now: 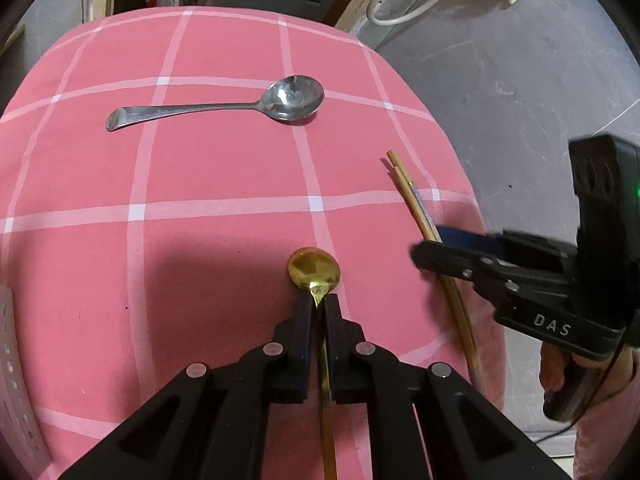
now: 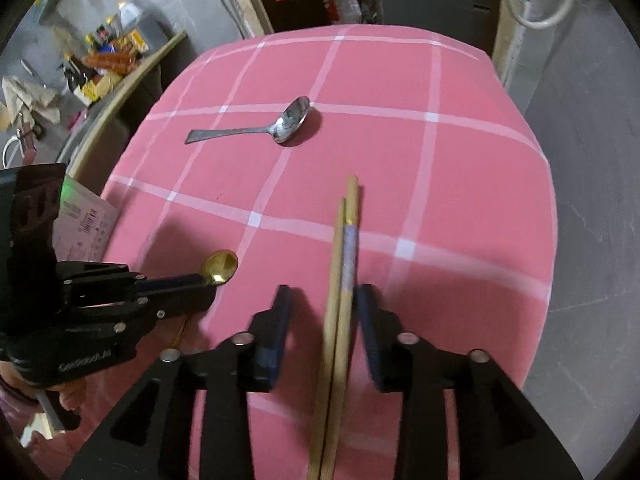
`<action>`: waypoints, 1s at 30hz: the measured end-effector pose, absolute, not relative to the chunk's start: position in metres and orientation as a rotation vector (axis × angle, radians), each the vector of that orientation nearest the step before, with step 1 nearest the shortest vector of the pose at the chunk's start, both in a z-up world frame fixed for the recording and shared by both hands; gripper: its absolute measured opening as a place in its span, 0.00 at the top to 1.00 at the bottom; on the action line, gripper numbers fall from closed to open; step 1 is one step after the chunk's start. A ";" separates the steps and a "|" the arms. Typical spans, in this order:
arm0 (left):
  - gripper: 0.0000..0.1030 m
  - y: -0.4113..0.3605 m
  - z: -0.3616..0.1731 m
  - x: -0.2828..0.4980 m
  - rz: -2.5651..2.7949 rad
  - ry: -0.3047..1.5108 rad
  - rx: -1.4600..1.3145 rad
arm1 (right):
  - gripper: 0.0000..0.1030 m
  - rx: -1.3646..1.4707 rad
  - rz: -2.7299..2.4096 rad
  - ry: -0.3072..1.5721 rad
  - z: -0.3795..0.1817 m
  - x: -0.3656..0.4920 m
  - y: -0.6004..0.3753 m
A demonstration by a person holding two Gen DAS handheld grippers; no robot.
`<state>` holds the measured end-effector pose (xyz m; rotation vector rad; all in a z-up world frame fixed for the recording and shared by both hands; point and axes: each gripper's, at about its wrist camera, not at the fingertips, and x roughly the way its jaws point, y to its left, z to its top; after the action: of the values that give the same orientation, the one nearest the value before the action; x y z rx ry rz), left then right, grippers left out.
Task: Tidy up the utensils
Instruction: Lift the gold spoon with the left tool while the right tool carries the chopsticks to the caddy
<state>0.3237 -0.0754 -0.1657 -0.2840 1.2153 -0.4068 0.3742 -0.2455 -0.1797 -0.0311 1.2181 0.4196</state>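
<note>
My left gripper [image 1: 318, 305] is shut on the thin handle of a gold spoon [image 1: 314, 270], whose bowl sticks out just past the fingertips above the pink checked cloth [image 1: 224, 168]. From the right wrist view the same left gripper [image 2: 213, 282] holds the gold spoon [image 2: 220, 265] at the table's left. A pair of wooden chopsticks [image 2: 349, 240] lies between the fingers of my right gripper [image 2: 324, 300], which stands open; the sticks run close to the right finger, apart from the left one. A silver spoon [image 1: 294, 98] lies farther back, bowl to the right. The right gripper [image 1: 436, 250] sits over the chopsticks [image 1: 414, 204].
The cloth [image 2: 460, 184] covers a small table that drops off close on the right to grey floor [image 1: 520, 100]. A white perforated object [image 1: 14, 380] is at the left edge, a barcoded box [image 2: 86, 220] beside it. Clutter and a white cable [image 1: 400, 4] lie beyond.
</note>
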 end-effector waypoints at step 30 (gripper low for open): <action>0.95 -0.046 -0.108 0.248 -0.446 0.989 -0.334 | 0.89 0.287 0.328 0.905 -0.122 0.290 -0.275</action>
<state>0.2483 -0.0458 -0.1081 -0.3342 0.9893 -0.4457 0.2896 -0.2750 -0.1218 0.2867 0.9048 0.3285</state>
